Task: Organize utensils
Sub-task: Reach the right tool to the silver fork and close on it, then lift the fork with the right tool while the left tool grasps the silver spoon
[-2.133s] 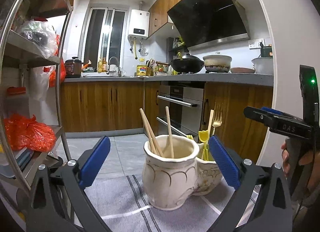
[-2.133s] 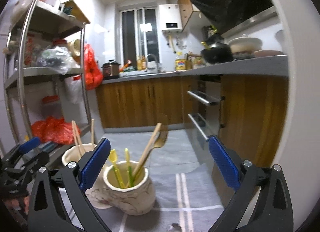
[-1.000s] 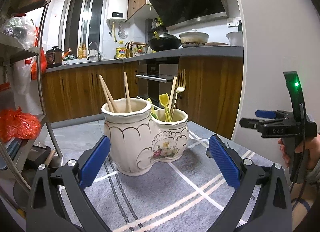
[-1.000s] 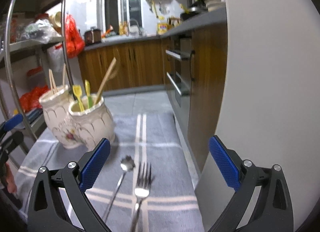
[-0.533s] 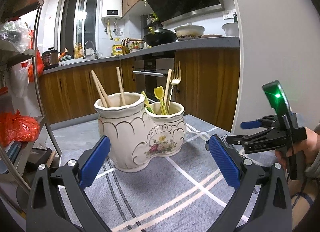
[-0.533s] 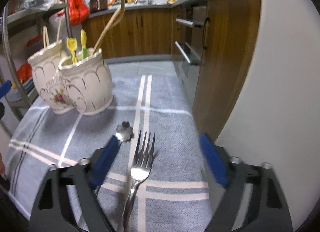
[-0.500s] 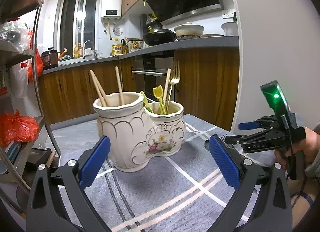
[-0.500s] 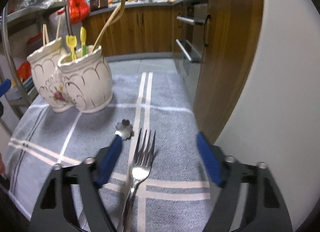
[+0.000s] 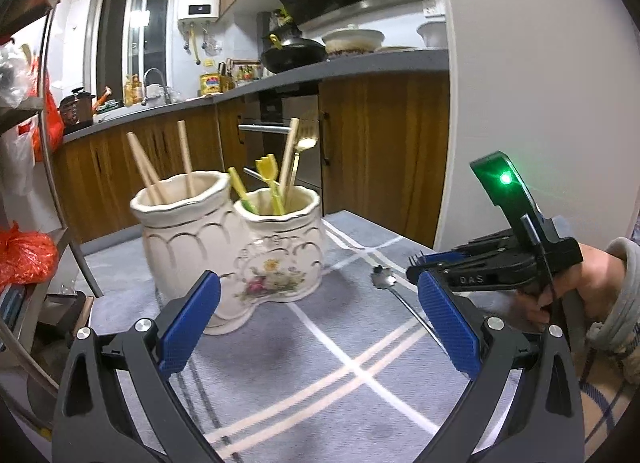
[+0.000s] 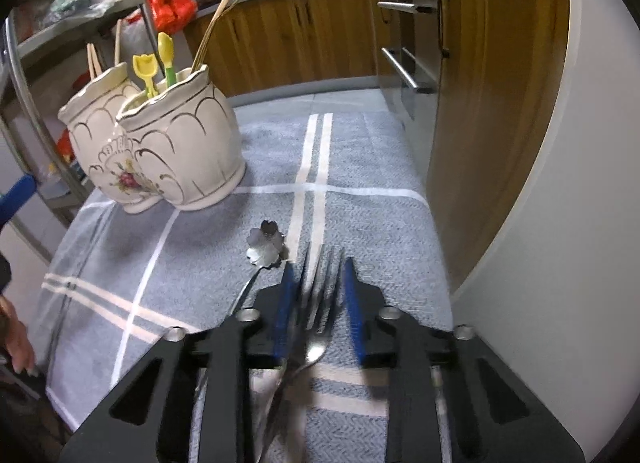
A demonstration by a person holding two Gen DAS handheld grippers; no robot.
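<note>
Steel fork (image 10: pixel 320 295) near the tablecloth's (image 10: pixel 380 199) right edge now sits between the right gripper's (image 10: pixel 318 303) just-narrowed, not yet pinching jaws; left gripper (image 9: pixel 316 327) waits spread.

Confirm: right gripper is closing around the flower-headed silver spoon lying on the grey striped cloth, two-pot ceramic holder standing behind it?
Not quite. The right gripper has just been closing around the silver fork, not the flower-headed silver spoon, which lies just left of it on the grey striped cloth. The right wrist view shows it. The two-pot ceramic holder does stand behind.
</note>
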